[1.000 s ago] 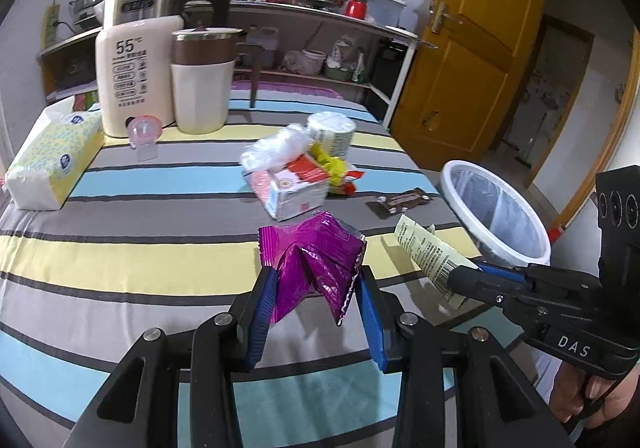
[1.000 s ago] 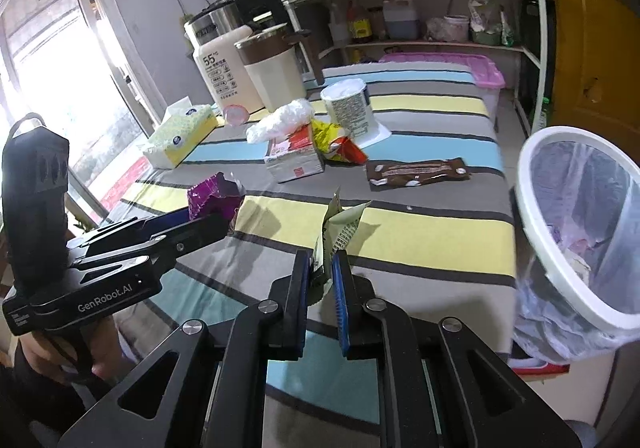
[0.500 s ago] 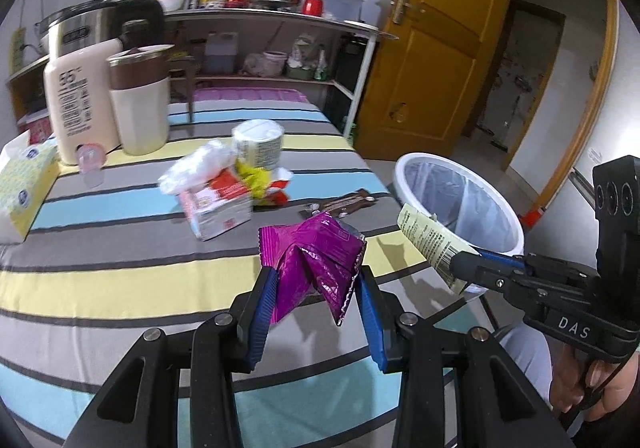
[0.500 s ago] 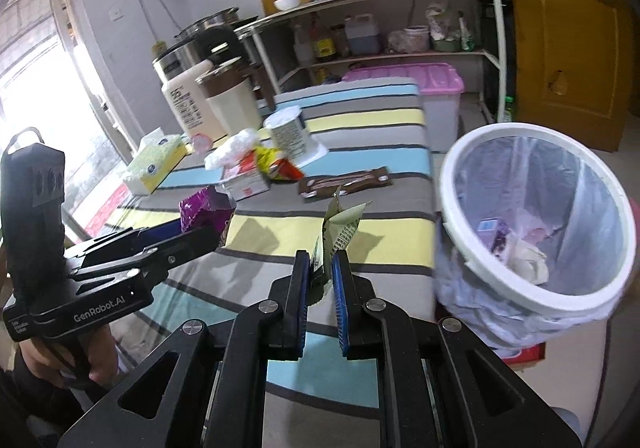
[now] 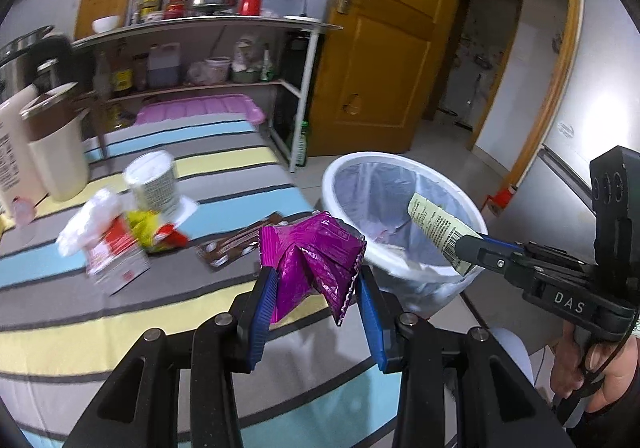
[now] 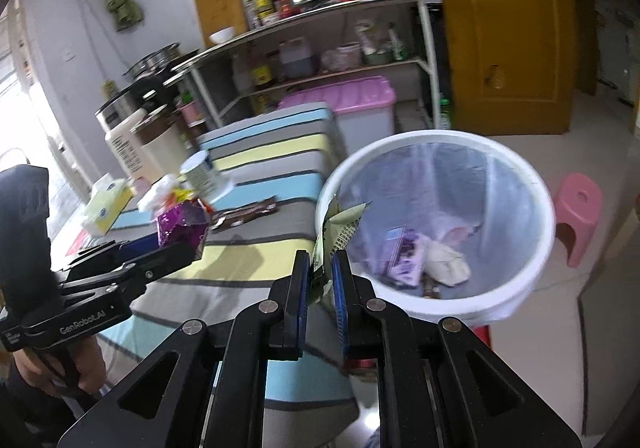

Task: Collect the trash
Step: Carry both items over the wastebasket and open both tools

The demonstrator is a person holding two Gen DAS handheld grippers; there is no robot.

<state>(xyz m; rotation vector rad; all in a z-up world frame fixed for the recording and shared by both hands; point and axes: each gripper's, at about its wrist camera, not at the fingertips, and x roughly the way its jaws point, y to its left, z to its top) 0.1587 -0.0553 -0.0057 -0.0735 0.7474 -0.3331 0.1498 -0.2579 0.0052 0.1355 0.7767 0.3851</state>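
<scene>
Grippers, both clamped: left gripper (image 5: 316, 290) holds purple wrapper (image 5: 316, 252) above table edge; right gripper (image 6: 322, 280) pinches green packet (image 6: 340, 224) at bin rim. Bin (image 6: 536, 184): some trash inside. Table (image 5: 80, 332): carton (image 5: 116, 260), cup (image 5: 154, 180), brown wrapper (image 5: 236, 244) remain.

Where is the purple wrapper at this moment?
The purple wrapper is held in the left gripper, above the striped table's edge and just left of the white trash bin; the right wrist view shows it at left.
</scene>
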